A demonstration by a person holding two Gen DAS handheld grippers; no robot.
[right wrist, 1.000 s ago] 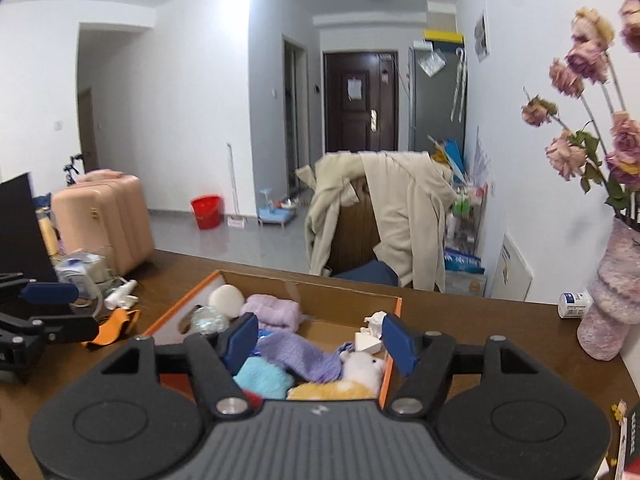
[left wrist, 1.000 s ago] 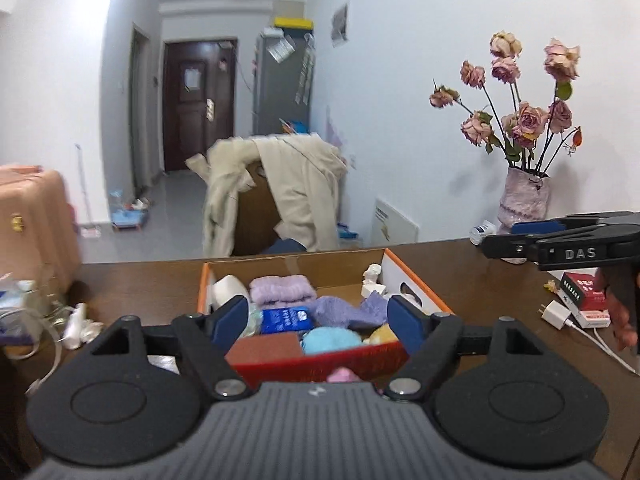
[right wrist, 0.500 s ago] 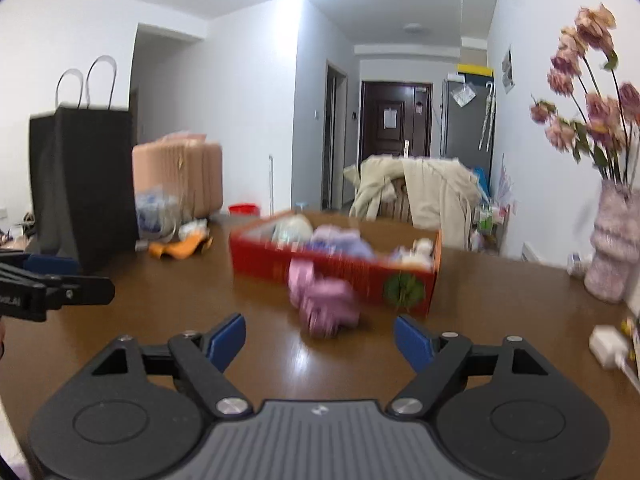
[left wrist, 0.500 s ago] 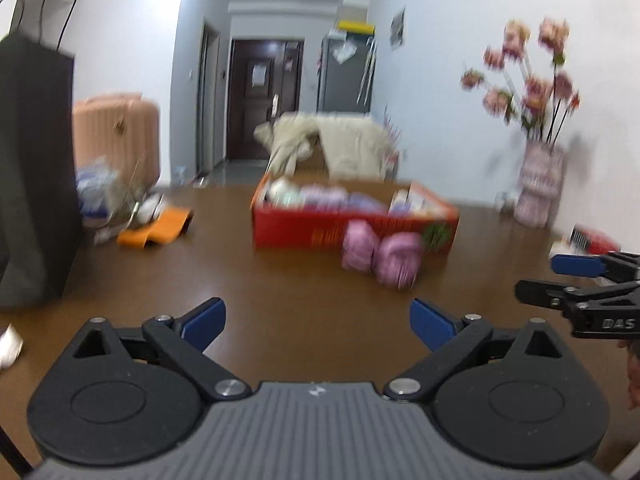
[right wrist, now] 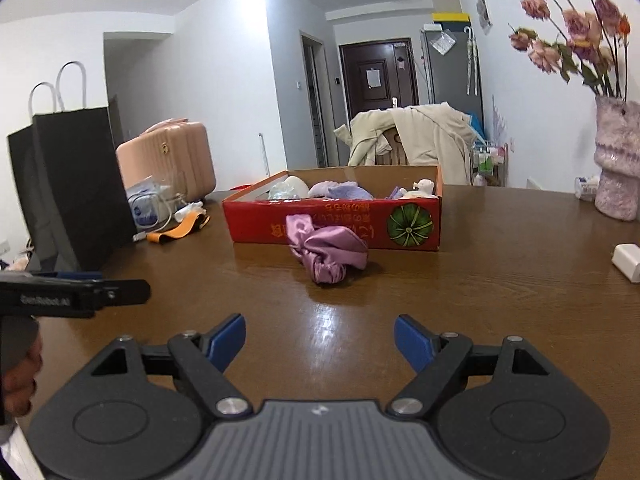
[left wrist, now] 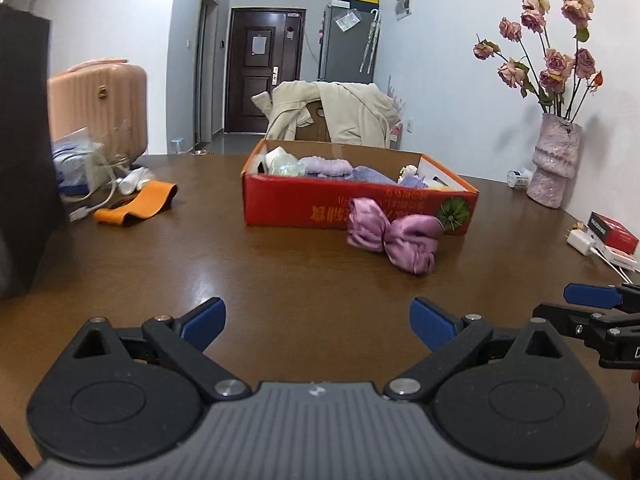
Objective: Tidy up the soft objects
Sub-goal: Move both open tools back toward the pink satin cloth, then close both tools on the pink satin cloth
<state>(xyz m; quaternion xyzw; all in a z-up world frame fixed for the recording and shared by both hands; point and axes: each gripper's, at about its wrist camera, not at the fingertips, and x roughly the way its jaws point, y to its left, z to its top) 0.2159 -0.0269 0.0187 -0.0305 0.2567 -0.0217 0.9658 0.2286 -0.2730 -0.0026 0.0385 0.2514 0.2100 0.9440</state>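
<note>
Blue-padded and spread wide, the left hand-held gripper (left wrist: pixel 318 320) hangs low over the counter (left wrist: pixel 240 272) with nothing between its fingers. The right hand-held gripper (right wrist: pixel 320 338) is spread just as wide and is likewise empty and touching nothing.

Two hand-held grippers are in play, and each camera catches the other from the side: the right one shows at the right edge of the left view, the left one at the left edge of the right view.

One purple satin cloth (left wrist: pixel 394 236) lies bunched on the counter, just in front of the box (left wrist: pixel 320 206), near its watermelon print. It sits well ahead of both grippers. One red box stands mid-counter, holding several soft pieces: lilac and purple knits, a white ball, a small pale toy; their exact count cannot be told.

One orange strap (left wrist: pixel 138 204) lies left of the box. One vase (left wrist: pixel 554 160) of dried roses stands at the right by the wall.

Only the left view shows the red packet (left wrist: pixel 612 232) and a white plug with its cable at far right. Only the right view shows the whole black bag (right wrist: pixel 76 184) with its two handles; the left view gives just its dark edge. One pink suitcase (right wrist: pixel 172 160) stands behind the counter in both.
</note>
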